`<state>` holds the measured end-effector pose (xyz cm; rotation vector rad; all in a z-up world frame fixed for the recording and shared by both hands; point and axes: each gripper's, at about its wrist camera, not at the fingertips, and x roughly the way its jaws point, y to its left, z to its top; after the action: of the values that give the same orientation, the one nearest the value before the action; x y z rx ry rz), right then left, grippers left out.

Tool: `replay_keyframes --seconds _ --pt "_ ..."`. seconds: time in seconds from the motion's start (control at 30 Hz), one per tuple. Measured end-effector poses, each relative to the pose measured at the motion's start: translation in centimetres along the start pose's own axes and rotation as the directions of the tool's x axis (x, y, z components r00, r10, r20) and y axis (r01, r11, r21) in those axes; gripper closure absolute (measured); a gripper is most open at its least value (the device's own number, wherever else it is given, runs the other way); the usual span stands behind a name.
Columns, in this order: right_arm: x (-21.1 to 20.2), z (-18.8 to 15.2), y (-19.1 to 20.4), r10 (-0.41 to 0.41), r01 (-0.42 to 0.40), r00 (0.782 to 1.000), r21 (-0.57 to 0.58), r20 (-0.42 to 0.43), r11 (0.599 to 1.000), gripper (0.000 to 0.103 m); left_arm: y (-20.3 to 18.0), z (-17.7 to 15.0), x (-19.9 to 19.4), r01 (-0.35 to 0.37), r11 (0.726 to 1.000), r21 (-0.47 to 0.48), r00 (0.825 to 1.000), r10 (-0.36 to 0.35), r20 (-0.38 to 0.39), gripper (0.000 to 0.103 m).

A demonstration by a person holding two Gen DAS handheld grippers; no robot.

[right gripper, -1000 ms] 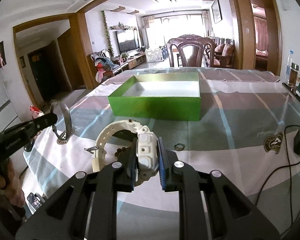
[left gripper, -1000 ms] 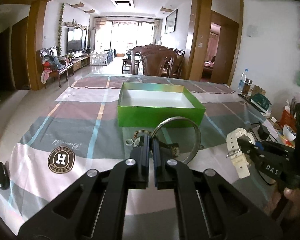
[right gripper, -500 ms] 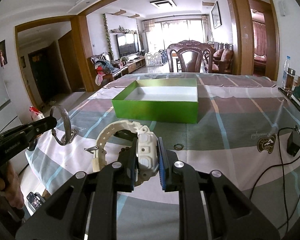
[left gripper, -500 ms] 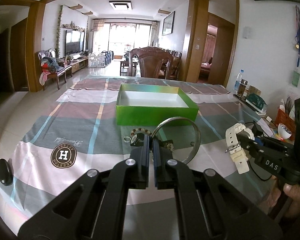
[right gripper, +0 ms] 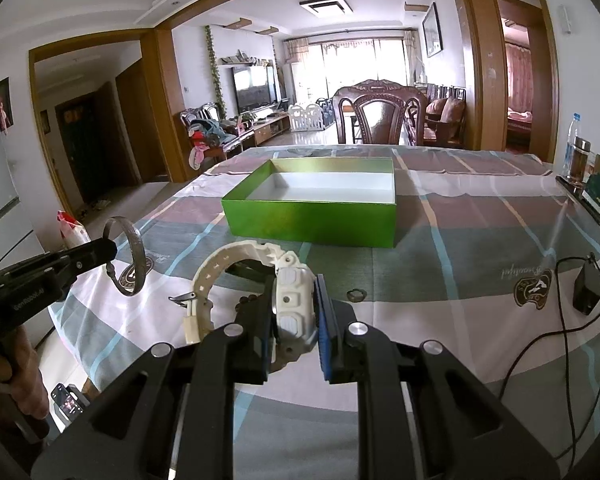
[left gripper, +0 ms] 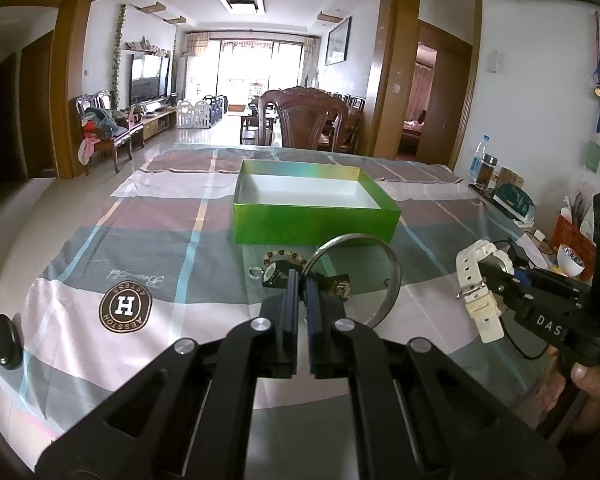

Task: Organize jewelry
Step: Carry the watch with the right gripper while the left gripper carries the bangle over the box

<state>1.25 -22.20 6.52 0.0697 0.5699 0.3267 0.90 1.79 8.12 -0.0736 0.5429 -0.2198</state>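
Since the earlier frames both grippers have risen slightly. Short of the green box (left gripper: 316, 216), the left gripper (left gripper: 302, 280) clamps a silver bangle (left gripper: 394, 280); the right gripper (right gripper: 294, 296) clamps a white watch (right gripper: 294, 300). A bead bracelet (left gripper: 282, 256) and small ring (right gripper: 356, 295) lie between grippers and box.

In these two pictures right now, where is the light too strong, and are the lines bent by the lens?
Left wrist view: the far balcony window is overexposed, the door frames bow outward, and the silver bangle stays sharp. Right wrist view: the same window glare, dark corners at the lens edge, and the white watch is clear.
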Motion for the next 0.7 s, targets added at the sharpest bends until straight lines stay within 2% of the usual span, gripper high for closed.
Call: replay_keyframes --seconds 0.2,0.3,0.43,0.6,0.7 --pt "0.4 2.8 -0.5 -0.005 0.006 0.999 -0.024 0.038 1.0 0.085 0.2 2.6 1.5 0.014 1.0 0.007 1.0 -0.014 0.01 0.099" --pt "1.7 6.5 -1.2 -0.02 0.024 0.997 -0.052 0.07 0.998 0.085 -0.1 5.7 3.3 0.014 0.999 0.038 1.0 -0.015 0.021 0.099" --pt "5.8 11.1 -2.8 0.003 -0.001 0.999 -0.05 0.042 0.999 0.085 -0.3 10.1 6.9 0.01 0.998 0.067 1.0 -0.011 0.006 0.099" --pt "13.2 14.9 -5.8 -0.014 0.014 1.0 0.004 -0.017 1.0 0.085 0.6 14.9 15.8 0.027 0.999 0.023 0.997 -0.025 -0.075 0.099" --pt "18.0 15.6 -7.0 -0.037 0.039 0.997 0.015 -0.072 0.999 0.085 1.3 16.3 21.4 -0.02 1.0 0.02 0.992 0.022 -0.121 0.099"
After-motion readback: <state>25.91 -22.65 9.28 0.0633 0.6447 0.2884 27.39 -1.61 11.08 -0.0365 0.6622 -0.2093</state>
